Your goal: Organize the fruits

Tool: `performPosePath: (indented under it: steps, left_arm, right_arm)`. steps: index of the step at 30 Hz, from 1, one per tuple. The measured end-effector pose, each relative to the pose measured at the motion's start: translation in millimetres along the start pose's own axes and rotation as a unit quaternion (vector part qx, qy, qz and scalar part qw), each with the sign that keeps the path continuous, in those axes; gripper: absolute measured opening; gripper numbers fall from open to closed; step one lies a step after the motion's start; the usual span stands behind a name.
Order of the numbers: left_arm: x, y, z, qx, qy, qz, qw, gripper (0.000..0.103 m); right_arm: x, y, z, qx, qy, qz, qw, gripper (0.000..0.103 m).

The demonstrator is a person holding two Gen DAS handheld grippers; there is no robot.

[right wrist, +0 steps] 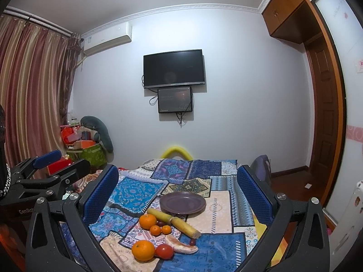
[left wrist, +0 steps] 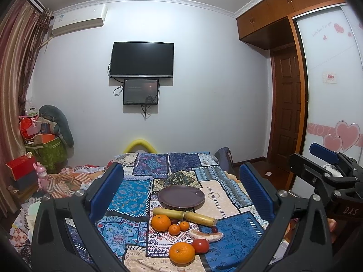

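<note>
An empty purple plate (left wrist: 181,196) (right wrist: 182,202) sits on the patchwork cloth. In front of it lie a sugarcane piece (left wrist: 185,215) (right wrist: 173,222), a big orange (left wrist: 160,222) (right wrist: 147,221), two small oranges (left wrist: 174,229) (right wrist: 155,230), another big orange (left wrist: 182,253) (right wrist: 143,250), a red tomato (left wrist: 200,246) (right wrist: 164,251), a pomelo wedge (left wrist: 206,235) (right wrist: 180,246) and small dark red fruits (left wrist: 214,229) (right wrist: 192,241). My left gripper (left wrist: 181,192) is open and empty, above and behind the fruits. My right gripper (right wrist: 178,195) is open and empty too; it also shows in the left wrist view (left wrist: 326,158).
The cloth-covered table (left wrist: 140,190) (right wrist: 222,206) stands in a bedroom. A TV (left wrist: 141,60) hangs on the far wall. Boxes and bags (left wrist: 43,145) pile at the left by the curtain. A wardrobe (left wrist: 331,90) and door stand at the right.
</note>
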State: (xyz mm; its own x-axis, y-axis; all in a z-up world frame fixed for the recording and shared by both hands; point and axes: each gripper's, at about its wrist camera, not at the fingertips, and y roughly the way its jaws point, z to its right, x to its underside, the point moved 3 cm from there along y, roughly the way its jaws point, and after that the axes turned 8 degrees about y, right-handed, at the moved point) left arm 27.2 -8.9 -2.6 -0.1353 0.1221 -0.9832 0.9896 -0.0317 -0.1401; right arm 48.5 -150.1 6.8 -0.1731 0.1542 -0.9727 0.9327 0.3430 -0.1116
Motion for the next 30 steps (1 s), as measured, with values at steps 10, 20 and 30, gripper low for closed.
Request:
performPosePath:
  steps: [10,20,30]
  left_arm:
    - [3,8,-2,0.0,-0.002,-0.011,0.9999,0.103]
    - [27,42,-14,0.0,-0.011,-0.054,0.9985,0.103]
    - [68,98,-23,0.031,-0.012,-0.167,0.9855,0.084]
  right_arm:
    - [3,6,2,-0.003,0.001,-0.008,1.0,0.103]
    - [20,32,18,0.004,-0.013,-0.045,0.999,0.103]
    - [53,69,37,0.002,-0.032,-0.122,0.992,0.089]
